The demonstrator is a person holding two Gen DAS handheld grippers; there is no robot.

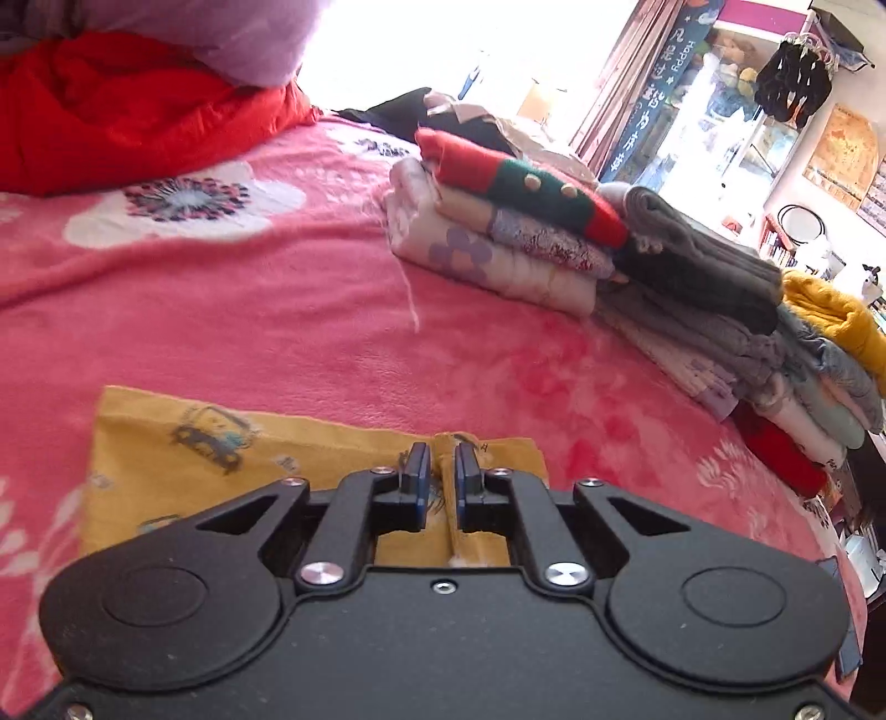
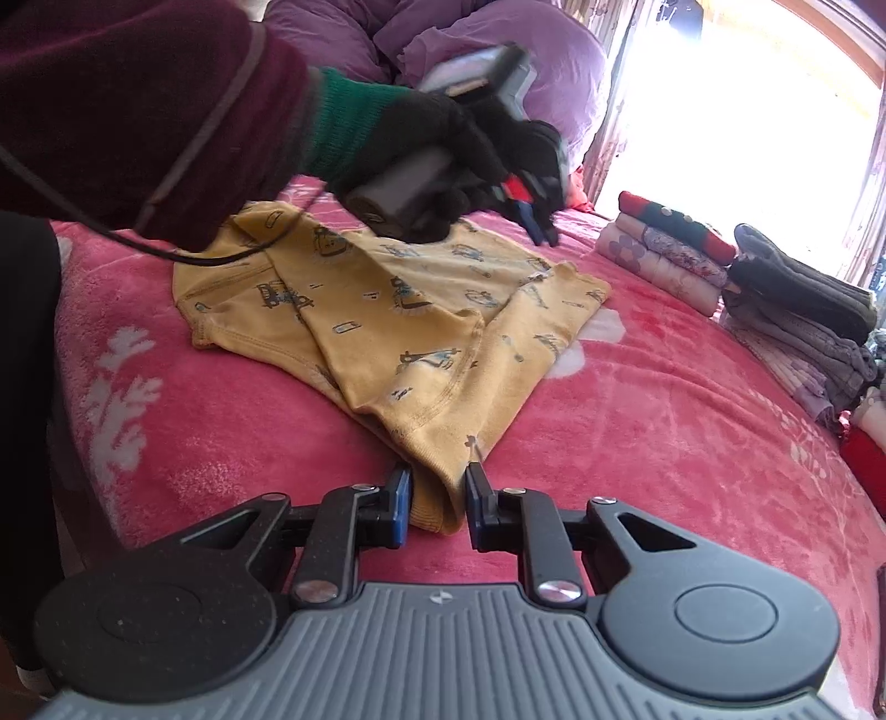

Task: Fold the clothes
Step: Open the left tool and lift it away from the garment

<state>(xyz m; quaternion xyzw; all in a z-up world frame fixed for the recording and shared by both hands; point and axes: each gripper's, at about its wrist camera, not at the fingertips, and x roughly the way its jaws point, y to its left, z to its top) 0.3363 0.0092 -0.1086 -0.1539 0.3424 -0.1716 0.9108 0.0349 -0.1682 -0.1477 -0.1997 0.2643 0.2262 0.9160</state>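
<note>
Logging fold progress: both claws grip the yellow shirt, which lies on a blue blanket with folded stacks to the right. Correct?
Not quite: the blanket is pink with white flowers, not blue, as the right wrist view shows. The left claw and right claw do grip the yellow shirt, and the folded stacks lie right.

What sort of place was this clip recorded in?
Most likely a home bedroom: a bed under a pink floral blanket, purple pillows at its head, and stacks of folded clothes along its edge.
</note>
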